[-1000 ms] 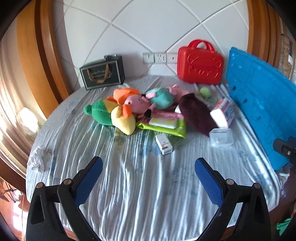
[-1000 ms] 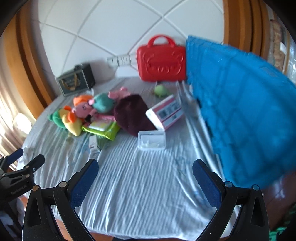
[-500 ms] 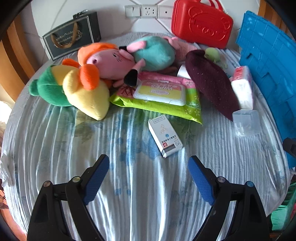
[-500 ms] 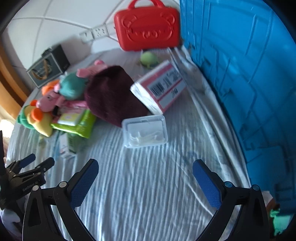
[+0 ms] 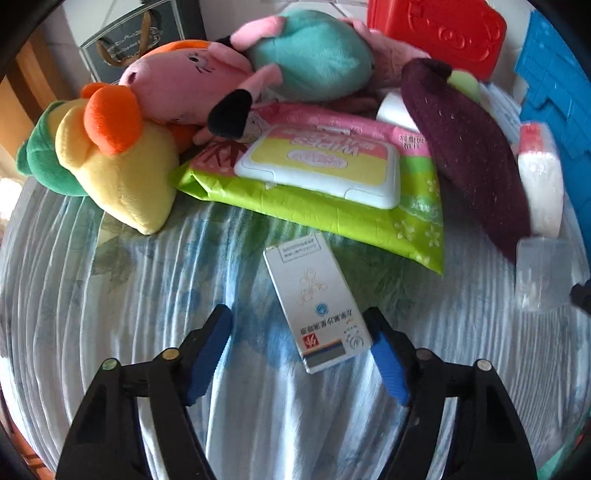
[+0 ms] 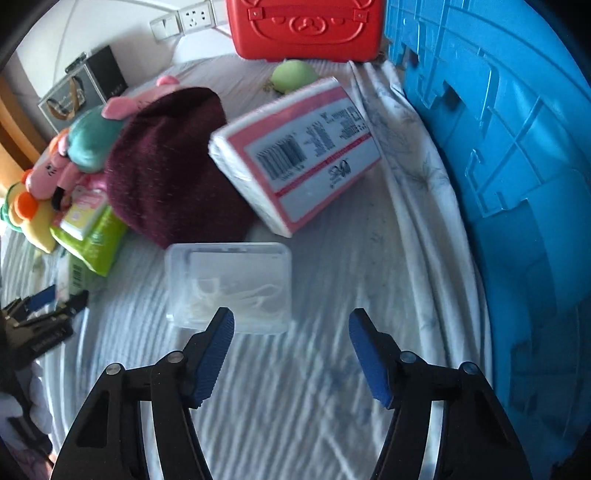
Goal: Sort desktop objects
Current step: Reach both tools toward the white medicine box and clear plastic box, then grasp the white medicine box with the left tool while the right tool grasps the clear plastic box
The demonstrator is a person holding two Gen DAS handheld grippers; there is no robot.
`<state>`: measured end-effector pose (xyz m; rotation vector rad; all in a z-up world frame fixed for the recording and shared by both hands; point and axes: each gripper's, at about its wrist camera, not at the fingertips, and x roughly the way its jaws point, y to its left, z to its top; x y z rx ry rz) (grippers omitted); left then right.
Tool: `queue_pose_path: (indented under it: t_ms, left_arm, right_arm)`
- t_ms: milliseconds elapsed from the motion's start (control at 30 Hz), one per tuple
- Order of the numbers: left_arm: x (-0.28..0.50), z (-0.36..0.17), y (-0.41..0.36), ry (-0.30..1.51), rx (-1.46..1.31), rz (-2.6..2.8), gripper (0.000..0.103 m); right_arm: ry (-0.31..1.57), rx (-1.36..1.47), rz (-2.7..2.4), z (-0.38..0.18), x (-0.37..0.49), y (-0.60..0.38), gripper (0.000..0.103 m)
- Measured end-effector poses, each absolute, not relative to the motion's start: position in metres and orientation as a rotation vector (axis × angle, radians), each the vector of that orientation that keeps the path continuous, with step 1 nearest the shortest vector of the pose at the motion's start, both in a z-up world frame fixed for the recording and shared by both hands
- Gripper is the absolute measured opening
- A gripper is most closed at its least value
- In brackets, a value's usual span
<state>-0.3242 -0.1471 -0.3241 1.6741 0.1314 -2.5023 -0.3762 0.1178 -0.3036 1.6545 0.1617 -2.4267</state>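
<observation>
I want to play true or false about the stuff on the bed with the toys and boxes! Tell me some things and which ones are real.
1. The small white box lies between the left gripper's blue pads. True; those jaws have just been closing, but only the right pad is near it.
2. The wipes pack has a blue lid. False: its lid is yellow and white.
3. The clear plastic case sits just ahead of the right gripper. True; those jaws have just been closing, with nothing gripped.
4. The red case lies flat in the middle of the cloth. False: it stands at the back by the wall.
5. The tissue pack leans on the dark red hat. True.
</observation>
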Motion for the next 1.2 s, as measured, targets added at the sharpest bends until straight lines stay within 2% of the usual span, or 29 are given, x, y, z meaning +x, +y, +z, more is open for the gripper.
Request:
queue_pose_path:
  t_ms: [33,167,200,500,533,600,667,767,833,867,900,1067,1200]
  left_arm:
    - [-0.324,-0.324,-0.147,0.136,1.675,-2.500,0.067]
    - [-0.315,-0.323,-0.141,0.137,1.675,-2.515,0.037]
    - [-0.310,-0.323,-0.140,0.153,1.679,-2.515,0.034]
    - [-0.287,-0.316,-0.137,0.180,1.682,-2.482,0.031]
    - [-0.283,-0.315,-0.133,0.183,1.675,-2.493,0.031]
    - [-0.284,-0.309,-0.130,0.195,1.662,-2.522,0.031]
    - [-0.283,-0.304,-0.123,0.195,1.650,-2.547,0.031]
    - [-0.283,-0.301,-0.116,0.195,1.644,-2.565,0.031]
    - [-0.283,-0.300,-0.109,0.213,1.655,-2.586,0.031]
    - [-0.283,-0.299,-0.103,0.215,1.662,-2.602,0.031]
    - [-0.286,-0.299,-0.092,0.204,1.664,-2.625,0.031]
    - [-0.303,-0.299,-0.051,0.176,1.704,-2.706,0.031]
    - [-0.315,-0.305,-0.030,0.119,1.733,-2.714,0.031]
  right_arm:
    - [0.183,1.671,-2.429,-0.307,-0.379,0.121,0.066]
    - [0.165,1.668,-2.414,-0.311,-0.385,0.129,0.066]
    - [0.161,1.662,-2.375,-0.312,-0.385,0.127,0.066]
    - [0.139,1.550,-2.006,-0.314,-0.350,0.064,0.069]
    - [0.162,1.537,-2.027,-0.310,-0.349,0.064,0.071]
    - [0.190,1.525,-2.073,-0.306,-0.353,0.068,0.088]
    - [0.217,1.514,-2.142,-0.301,-0.360,0.080,0.092]
    - [0.197,1.524,-2.242,-0.294,-0.370,0.102,0.092]
    - [0.217,1.553,-2.316,-0.295,-0.376,0.114,0.080]
    - [0.242,1.572,-2.350,-0.298,-0.380,0.117,0.063]
    - [0.257,1.586,-2.376,-0.299,-0.385,0.122,0.059]
    - [0.365,1.596,-2.471,-0.303,-0.393,0.127,0.059]
    - [0.298,1.618,-2.353,-0.317,-0.395,0.115,0.058]
